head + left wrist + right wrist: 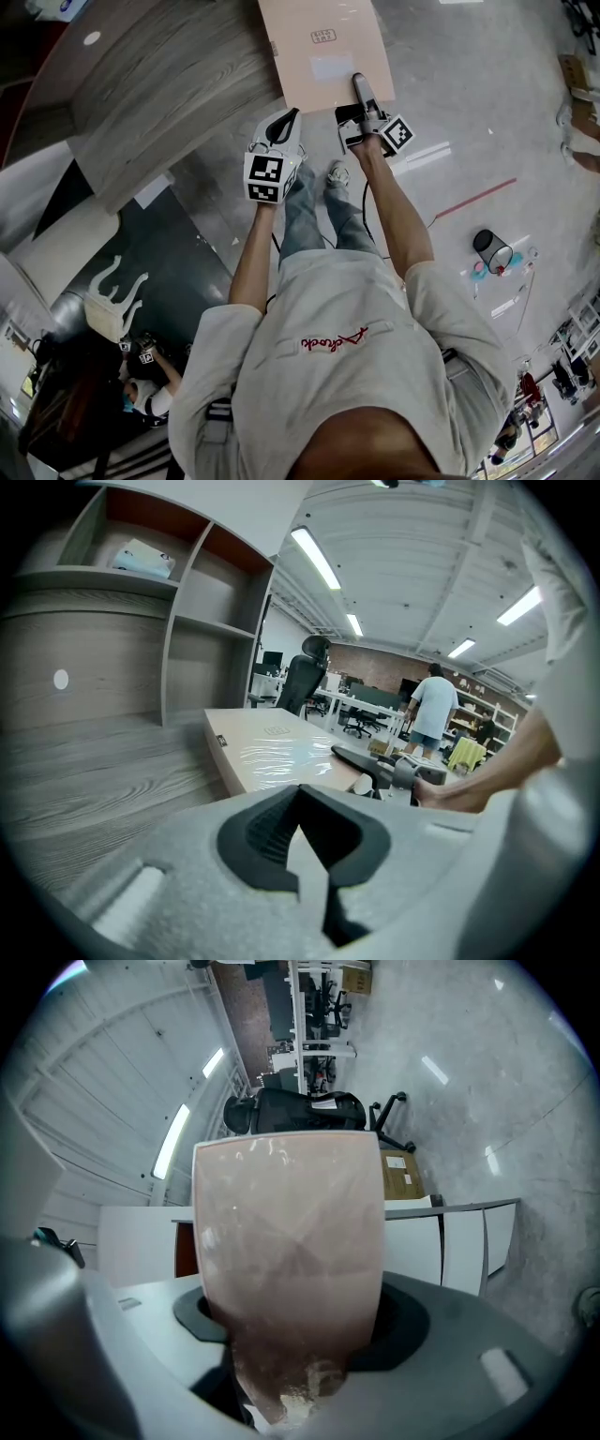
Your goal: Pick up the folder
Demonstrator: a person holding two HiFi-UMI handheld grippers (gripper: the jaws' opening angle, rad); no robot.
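Observation:
The folder is a flat, pale pink-beige case with a small label, and it lies over the far edge of the grey wood-grain table. My right gripper reaches in from its near edge, one finger lying on top, and is shut on it. In the right gripper view the folder fills the gap between the jaws of the right gripper. My left gripper hangs to the left of the folder, just off the table edge, shut and holding nothing. The left gripper view shows the folder ahead and the right gripper at its near corner.
A wooden shelf unit stands at the table's back. On the floor are a black bin and a red tape line. A person is low at the left by a white object. An office chair stands beyond.

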